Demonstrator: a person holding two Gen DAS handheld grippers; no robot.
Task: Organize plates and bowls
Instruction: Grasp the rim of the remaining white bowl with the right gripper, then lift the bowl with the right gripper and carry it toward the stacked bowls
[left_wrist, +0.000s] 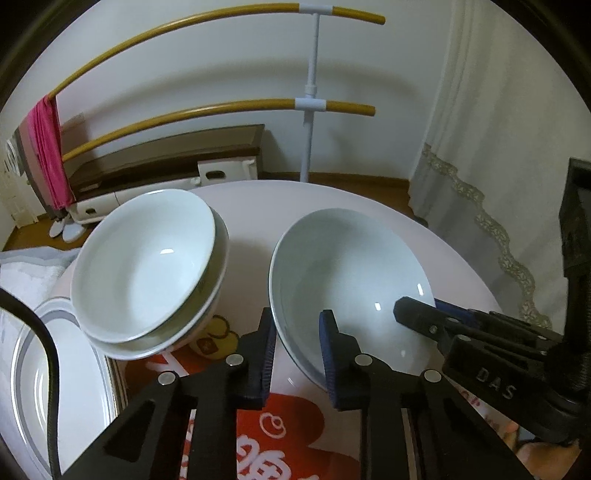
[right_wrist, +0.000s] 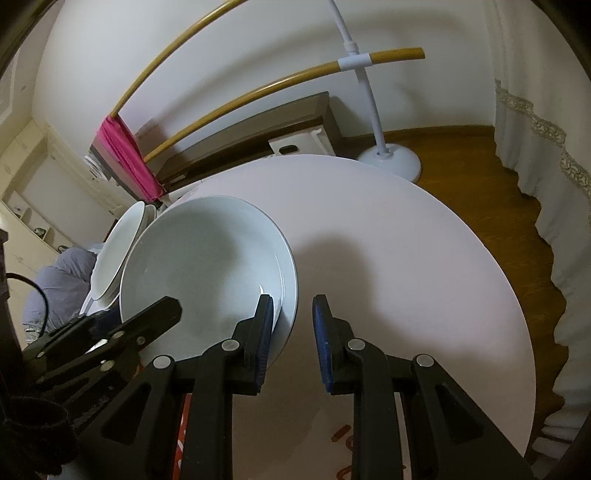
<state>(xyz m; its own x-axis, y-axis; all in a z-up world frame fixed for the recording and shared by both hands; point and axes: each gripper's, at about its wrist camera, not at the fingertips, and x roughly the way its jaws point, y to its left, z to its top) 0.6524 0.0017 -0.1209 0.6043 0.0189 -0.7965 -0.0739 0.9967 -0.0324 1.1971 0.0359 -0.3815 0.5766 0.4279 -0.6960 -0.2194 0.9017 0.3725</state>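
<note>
Far left, on the round pale table (left_wrist: 255, 210): a white dinner plate with a grey band (left_wrist: 74, 369), partly cut off by the edge of view. Just beside it, two white ceramic bowls nested in a leaning stack (left_wrist: 147, 266), overlapping the plate's rim from this angle.

Centre, near the stack but apart from it: a single wide white ceramic bowl (left_wrist: 351, 273), apparently tipped, above a red printed mat (left_wrist: 295, 424). Pinched at its near rim by the left gripper (left_wrist: 297, 332), one blue pad outside and one inside, drawn in narrow. Clamped at the right-hand rim by the right gripper (right_wrist: 290, 314), likewise closed across the wall.

Likely trouble:
- Glazed ceramic slipping out of two thin rim grips.
- Uneven lifting by the two hands, twisting the bowl loose.
- A swing leftward, knocking the already leaning stack onto the plate.
- Chipping on any hard set-down.

Legible: "DAS" in raised letters on the right gripper's black body. White characters on the red mat, too covered to read. Beside them, a yellow cartoon figure (left_wrist: 218, 332).
</note>
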